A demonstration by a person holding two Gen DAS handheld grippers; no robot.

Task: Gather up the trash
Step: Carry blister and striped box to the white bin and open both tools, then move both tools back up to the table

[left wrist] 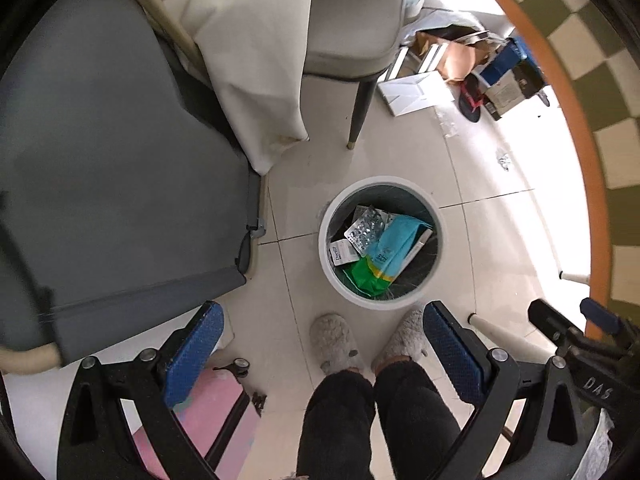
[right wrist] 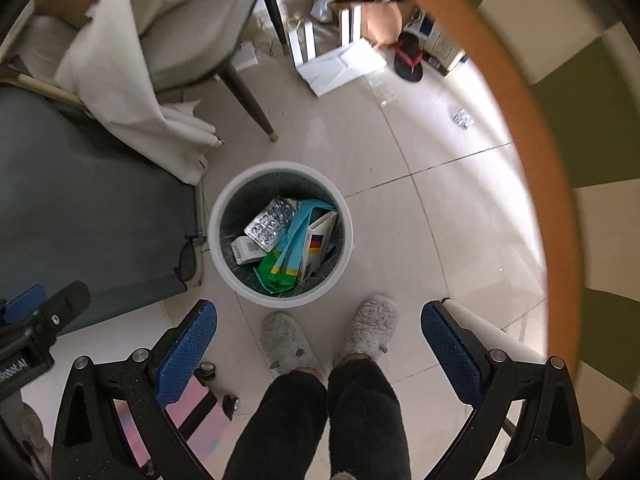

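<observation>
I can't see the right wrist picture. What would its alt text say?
Looking straight down, a round white trash bin on a tiled floor holds a foil blister pack, small boxes and green and blue wrappers. The open right hand-held gripper frames a person's grey slippers just below the bin; another blister pack lies on the floor farther away.

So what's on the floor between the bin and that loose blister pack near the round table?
Nothing: bare tile with one grout line runs from the bin to the blister pack. The right wrist view shows it best.
</observation>
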